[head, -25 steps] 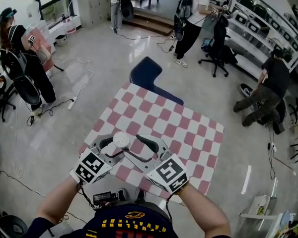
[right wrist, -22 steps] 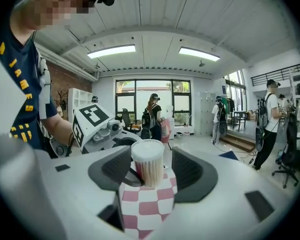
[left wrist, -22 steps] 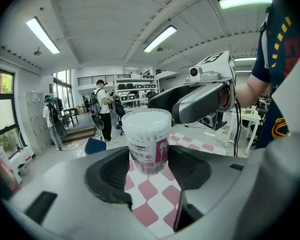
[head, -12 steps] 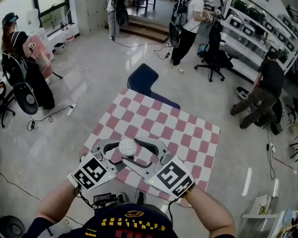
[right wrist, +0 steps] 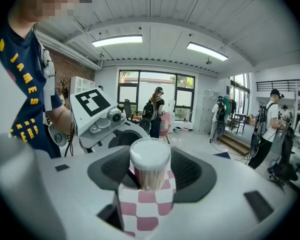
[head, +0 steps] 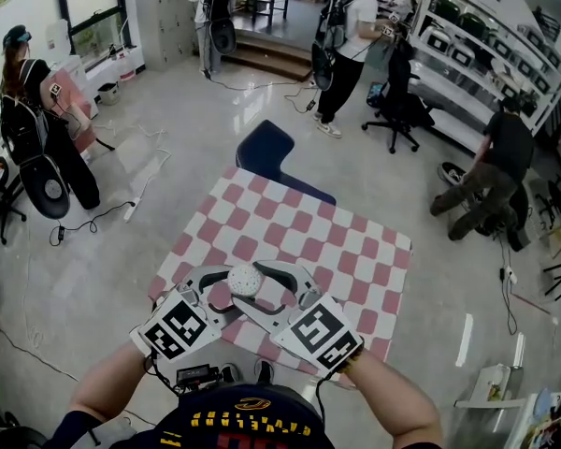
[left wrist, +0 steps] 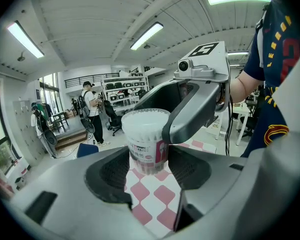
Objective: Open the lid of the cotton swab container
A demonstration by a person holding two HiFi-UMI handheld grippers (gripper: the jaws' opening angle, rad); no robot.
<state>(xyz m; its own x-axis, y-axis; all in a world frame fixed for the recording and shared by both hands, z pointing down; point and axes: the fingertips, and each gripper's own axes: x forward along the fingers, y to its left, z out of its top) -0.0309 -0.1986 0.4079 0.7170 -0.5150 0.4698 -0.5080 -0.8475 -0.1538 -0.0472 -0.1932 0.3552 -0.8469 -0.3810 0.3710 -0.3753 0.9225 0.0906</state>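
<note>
Checkered table point(head: 355, 241) in front of you, both grippers meeting over its near edge

Left gripper point(left wrist: 149, 169): closed on the lower body of the container point(head: 246, 280), pads on both sides and the tub upright. Can't tell if its base is on the cloth or just off it

Right gripper point(right wrist: 150, 176): jaws have just been opening and are now as wide as they go. The lid point(right wrist: 150, 154) sits between them but the pads look just clear of it, so no grip yet

Risks from here:
- your left hold is low on smooth plastic, so pulling the lid may twist or slide the tub out of the jaws
- closing the right jaws off-centre shoves the top sideways and tilts the tub
- closing too low catches the body as well as the lid, and nothing separates
- the tub looks packed full, so a lid that pops free suddenly will likely scatter swabs across the cloth
</note>
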